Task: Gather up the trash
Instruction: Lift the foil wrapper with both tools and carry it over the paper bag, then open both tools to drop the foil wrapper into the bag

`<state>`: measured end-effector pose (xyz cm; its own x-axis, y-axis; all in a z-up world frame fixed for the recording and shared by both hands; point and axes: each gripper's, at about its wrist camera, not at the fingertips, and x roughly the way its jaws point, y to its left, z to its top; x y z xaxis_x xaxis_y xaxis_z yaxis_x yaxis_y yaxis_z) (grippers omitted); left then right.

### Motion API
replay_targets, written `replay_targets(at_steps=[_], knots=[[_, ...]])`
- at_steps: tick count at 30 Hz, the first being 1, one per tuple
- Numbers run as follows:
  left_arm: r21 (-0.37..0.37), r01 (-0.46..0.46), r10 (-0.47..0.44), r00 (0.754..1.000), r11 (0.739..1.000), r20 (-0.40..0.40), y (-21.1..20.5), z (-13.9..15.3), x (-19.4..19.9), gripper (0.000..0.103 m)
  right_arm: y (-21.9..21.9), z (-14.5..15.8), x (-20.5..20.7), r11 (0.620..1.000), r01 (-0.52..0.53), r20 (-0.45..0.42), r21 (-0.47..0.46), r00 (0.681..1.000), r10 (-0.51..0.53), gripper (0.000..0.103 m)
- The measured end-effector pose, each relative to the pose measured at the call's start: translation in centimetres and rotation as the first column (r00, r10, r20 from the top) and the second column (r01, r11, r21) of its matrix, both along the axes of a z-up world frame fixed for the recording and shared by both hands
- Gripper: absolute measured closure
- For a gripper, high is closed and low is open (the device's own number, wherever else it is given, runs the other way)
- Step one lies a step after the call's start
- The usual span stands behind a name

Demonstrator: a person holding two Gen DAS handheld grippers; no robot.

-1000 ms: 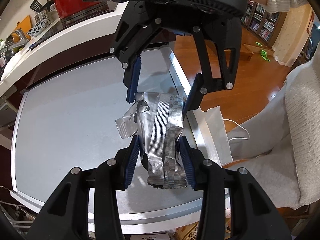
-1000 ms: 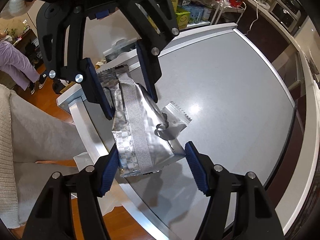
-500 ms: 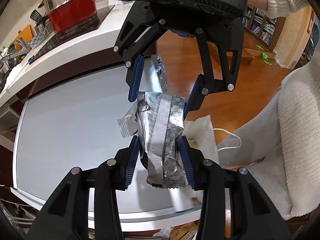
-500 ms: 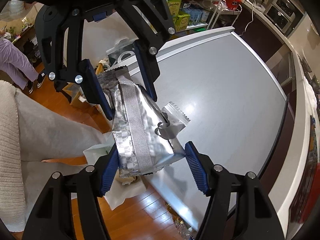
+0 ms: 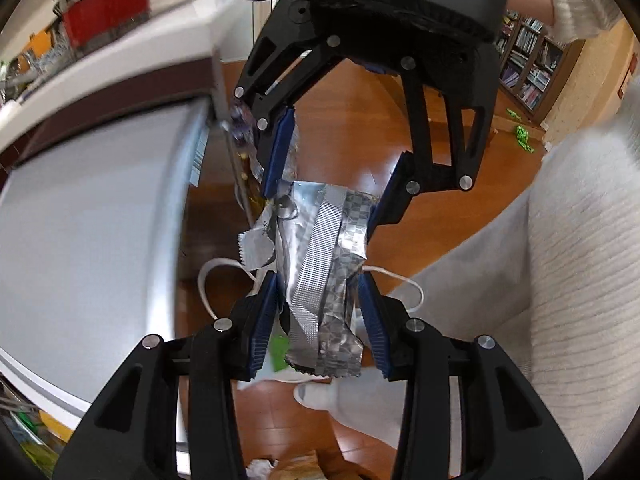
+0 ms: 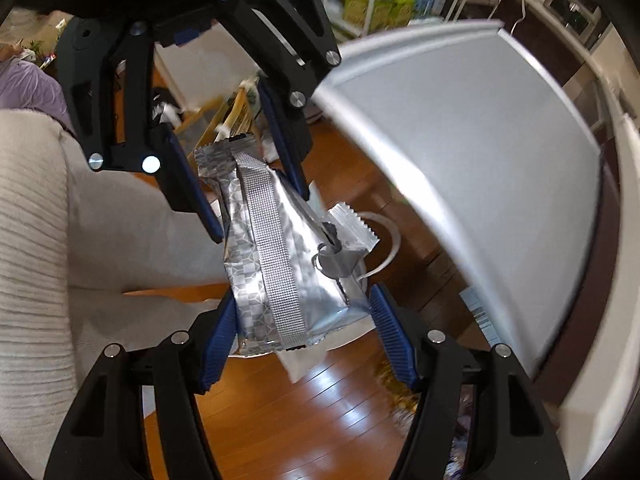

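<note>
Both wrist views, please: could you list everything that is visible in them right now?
Foil wrappers: a silver bundle, pinched between both grippers above the floor.
Bag with white cord handles: one, white, under the bundle.
Table: one, grey, beside the bundle.
Red pot: one, on the far counter.
Wooden floor: brown, below.
Bookshelf: one, far wall.
Socked foot: one, white, on the floor.
Left gripper: black, blue pads, shut on the wrappers.
Right gripper: black, blue pads, gripping the wrappers.

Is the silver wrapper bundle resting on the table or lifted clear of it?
Lifted clear: the silver wrapper bundle hangs between both tongs over wooden floor, beside the table.
</note>
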<state>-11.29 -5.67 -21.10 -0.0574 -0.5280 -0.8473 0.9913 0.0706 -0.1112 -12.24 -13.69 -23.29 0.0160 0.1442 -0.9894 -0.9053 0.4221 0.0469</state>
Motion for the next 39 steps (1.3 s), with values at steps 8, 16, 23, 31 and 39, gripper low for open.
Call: replay_targets(at_steps=[8,16,23,31,39], knots=[[0.073,-0.071,0.075,0.996,0.995,-0.054,-1.5,-6.0,0.5,0.061,-0.7,-5.8,1.5,0.999,0.040,-0.049,-0.027,0.998,-0.041,0.039],[0.120,-0.084,0.091,0.995,0.989,-0.051,-2.2,-8.6,0.2,0.061,-0.6,-10.3,2.6,0.996,0.019,-0.075,-0.087,0.997,-0.026,0.039],[0.168,-0.079,0.093,0.993,0.983,-0.073,-2.9,-10.0,-0.1,0.061,-0.4,-12.6,3.5,0.995,0.049,-0.106,-0.088,0.993,-0.059,0.039],[0.202,-0.123,0.143,0.986,0.972,-0.090,-2.9,-11.2,0.4,0.042,-1.0,-13.9,2.8,0.992,0.094,-0.117,-0.089,0.988,-0.104,0.015],[0.227,-0.159,0.181,0.980,0.961,-0.080,-2.0,-11.9,0.1,0.030,-2.4,-13.9,1.6,0.981,0.154,-0.131,-0.120,0.977,-0.169,0.014]])
